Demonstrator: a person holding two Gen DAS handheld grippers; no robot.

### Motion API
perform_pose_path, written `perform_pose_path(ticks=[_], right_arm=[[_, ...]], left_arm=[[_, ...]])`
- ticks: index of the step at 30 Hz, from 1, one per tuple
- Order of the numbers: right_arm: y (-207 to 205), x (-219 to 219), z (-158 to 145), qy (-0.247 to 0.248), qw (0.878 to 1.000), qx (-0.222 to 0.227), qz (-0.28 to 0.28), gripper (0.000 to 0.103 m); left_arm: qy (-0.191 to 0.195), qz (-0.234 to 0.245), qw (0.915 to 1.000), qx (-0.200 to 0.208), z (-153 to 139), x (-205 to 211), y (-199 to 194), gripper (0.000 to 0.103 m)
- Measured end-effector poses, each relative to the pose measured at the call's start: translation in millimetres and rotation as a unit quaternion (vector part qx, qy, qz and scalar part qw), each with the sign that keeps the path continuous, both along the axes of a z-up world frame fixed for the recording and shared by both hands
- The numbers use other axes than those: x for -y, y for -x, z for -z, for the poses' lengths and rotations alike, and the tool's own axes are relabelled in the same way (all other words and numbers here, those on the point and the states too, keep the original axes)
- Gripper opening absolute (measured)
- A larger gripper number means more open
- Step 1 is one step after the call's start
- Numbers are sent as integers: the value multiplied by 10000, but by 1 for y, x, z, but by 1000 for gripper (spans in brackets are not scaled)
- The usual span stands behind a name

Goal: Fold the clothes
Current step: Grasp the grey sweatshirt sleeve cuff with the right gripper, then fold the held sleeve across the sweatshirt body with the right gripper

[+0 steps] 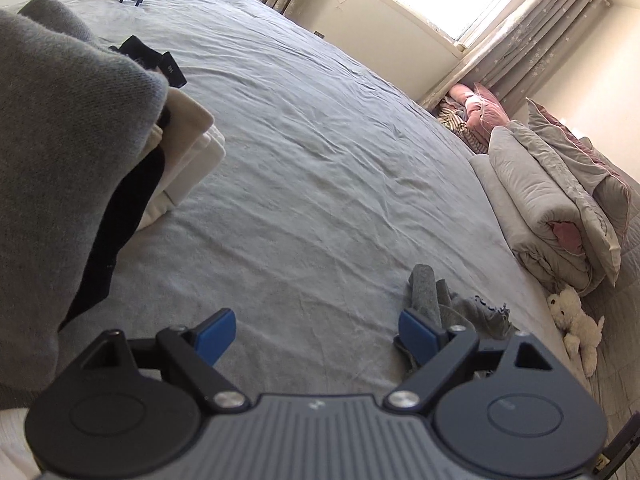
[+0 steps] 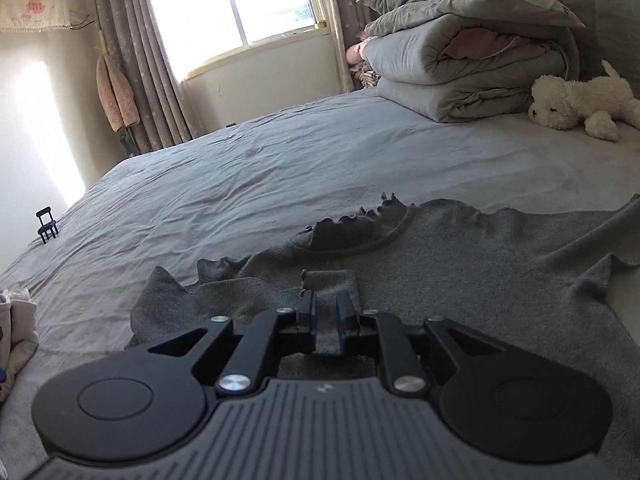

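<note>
While the right gripper (image 2: pixel 326 314) sits slightly parted over a folded-in sleeve, pads off the cloth, the grey sweater (image 2: pixel 460 272) lies spread flat on the bed sheet (image 2: pixel 280 160) from 12 to 3 o'clock of it: fold looks barely begun, body folds left. Left gripper (image 1: pixel 316 334) is spread wide and empty above bare sheet, a folded stack (image 1: pixel 188 152) at its 10 o'clock. Rolled duvet (image 2: pixel 460 72) and plush dog (image 2: pixel 580 104) sit well clear at 1–2 o'clock; nothing blocks.
</note>
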State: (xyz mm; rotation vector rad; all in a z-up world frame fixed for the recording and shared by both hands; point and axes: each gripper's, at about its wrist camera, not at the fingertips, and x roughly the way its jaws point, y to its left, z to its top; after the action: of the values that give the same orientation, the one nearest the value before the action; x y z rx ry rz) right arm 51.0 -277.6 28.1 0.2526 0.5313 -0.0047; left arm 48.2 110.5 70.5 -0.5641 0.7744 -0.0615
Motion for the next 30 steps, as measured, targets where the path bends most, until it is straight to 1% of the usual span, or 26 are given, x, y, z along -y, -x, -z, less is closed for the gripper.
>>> perform_pose_path(ticks=[1,2,3,5,6,8,9,10,12,14,16,19,21,23,25,27,30], right_arm=[[-8,-6,0,102,9999,-96,-85,45],[-16,-12,2,240,9994,-154,-210,54],[-21,-17,3,366,9987,-176,-312,60],[-34,-29,10,759,9953,-333,-498,60],[-39,-33,14,958,9933,-402,-513,58],[-48,-36,23,1354,9883,-587,-380,24],[-49,-32,25,1310,9887,-648,-321,2],[-49,-27,27,1208,9899,-685,-268,2],[-40,-19,21,1096,9923,-555,-132,2],[-26,-9,7,1065,9939,-252,146,2],[-9,7,-12,864,9950,93,487,2],[9,34,-27,564,9938,310,906,2],[14,49,-27,517,9929,251,1040,2],[19,64,-24,454,9904,162,1297,2],[24,81,-20,283,9870,84,1581,2],[28,92,-16,258,9839,-27,1770,2],[29,99,-5,253,9837,-364,1743,2]], left_arm=[[-6,8,10000,-14,1,1,0,89],[-13,12,10000,-31,1,1,-1,89],[-14,18,10000,-47,2,2,-2,89],[8,18,10000,-73,3,1,-3,89],[16,14,10000,-83,3,1,-3,89],[10,7,10000,-98,4,0,-3,89],[5,8,9999,-105,4,0,-3,89],[2,13,9999,-113,5,0,-3,89],[2,25,9999,-128,5,1,-4,89],[-3,53,9999,-136,6,2,-4,89],[-32,95,9999,-133,5,4,-4,89],[-77,142,9998,-114,4,7,-4,89],[-79,177,9997,-115,4,9,-4,89],[-109,198,9997,-131,5,11,-4,89],[-140,209,9996,-141,6,12,-4,89],[-143,212,9996,-146,6,12,-4,89],[-124,222,9996,-155,6,13,-4,89]])
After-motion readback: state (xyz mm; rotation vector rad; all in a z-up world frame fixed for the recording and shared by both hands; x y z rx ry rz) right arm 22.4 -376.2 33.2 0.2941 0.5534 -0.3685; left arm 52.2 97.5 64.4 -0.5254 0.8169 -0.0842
